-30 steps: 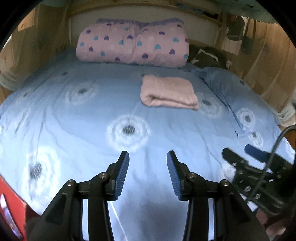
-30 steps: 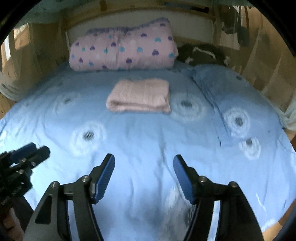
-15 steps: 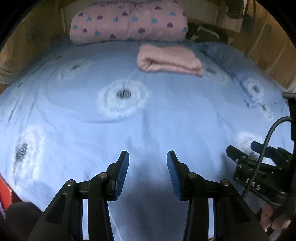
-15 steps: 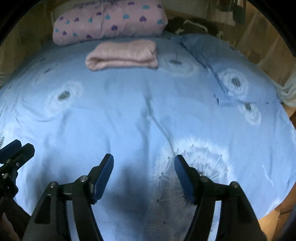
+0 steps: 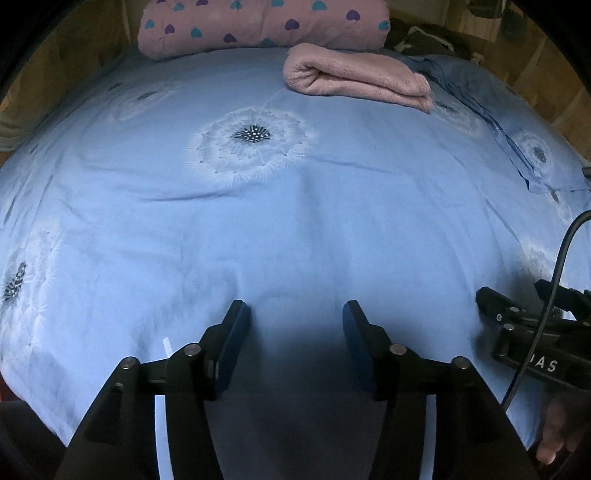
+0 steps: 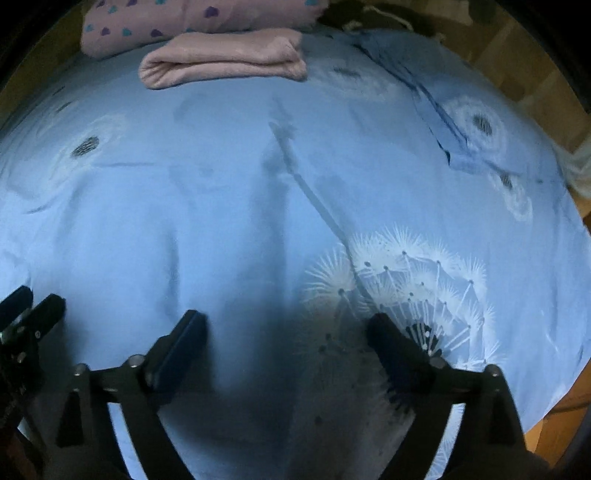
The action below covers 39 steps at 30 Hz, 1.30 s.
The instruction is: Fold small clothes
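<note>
A folded pale pink knitted garment [image 5: 354, 75] is seen lying at the far end of a bed covered by a light blue dandelion-print sheet [image 5: 295, 206], just in front of a rolled pink quilt printed with purple and teal hearts [image 5: 258, 26]. The left tongs [image 5: 295, 317] are held over bare sheet near the bed's front edge; their jaws have just been opening and nothing is caught between them. The right tongs [image 6: 286, 325] are spread wider, likewise just opened, and are empty above a large white dandelion print [image 6: 424, 280].
</note>
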### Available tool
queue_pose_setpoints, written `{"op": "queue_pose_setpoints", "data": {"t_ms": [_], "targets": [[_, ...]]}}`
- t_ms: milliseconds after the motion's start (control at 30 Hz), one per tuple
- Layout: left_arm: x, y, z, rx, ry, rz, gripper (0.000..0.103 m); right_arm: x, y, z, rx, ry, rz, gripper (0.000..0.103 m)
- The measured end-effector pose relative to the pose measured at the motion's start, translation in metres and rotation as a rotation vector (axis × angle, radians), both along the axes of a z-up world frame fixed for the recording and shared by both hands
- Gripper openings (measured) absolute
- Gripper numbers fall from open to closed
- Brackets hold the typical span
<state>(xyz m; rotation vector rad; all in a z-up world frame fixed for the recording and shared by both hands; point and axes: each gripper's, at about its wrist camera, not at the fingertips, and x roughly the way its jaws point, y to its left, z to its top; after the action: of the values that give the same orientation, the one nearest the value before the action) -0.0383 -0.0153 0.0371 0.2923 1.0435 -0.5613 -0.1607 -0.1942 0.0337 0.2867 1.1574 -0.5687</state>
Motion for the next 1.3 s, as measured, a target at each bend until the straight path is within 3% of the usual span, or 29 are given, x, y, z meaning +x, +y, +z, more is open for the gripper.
{"op": "queue_pose_setpoints", "data": {"t_ms": [467,967,1100,1167,1300], "targets": [[0.017,-0.013,-0.008,0.009,-0.012,-0.01,0.061,0.025,-0.022,-0.011,0.041,0.014,0.015,0.103],[0.021,-0.013,-0.007,0.002,-0.025,-0.012,0.064,0.028,-0.024,-0.007,0.058,0.008,-0.017,0.102],[0.021,-0.015,-0.004,0.006,-0.017,-0.001,0.062,0.021,-0.03,0.009,0.128,-0.084,-0.052,0.097],[0.03,-0.015,0.006,-0.027,-0.011,0.017,0.053,0.018,-0.034,0.024,0.171,-0.164,-0.073,0.096],[0.075,-0.021,0.038,-0.119,-0.119,0.064,0.053,0.033,-0.058,0.049,0.221,-0.295,-0.058,0.096]]}}
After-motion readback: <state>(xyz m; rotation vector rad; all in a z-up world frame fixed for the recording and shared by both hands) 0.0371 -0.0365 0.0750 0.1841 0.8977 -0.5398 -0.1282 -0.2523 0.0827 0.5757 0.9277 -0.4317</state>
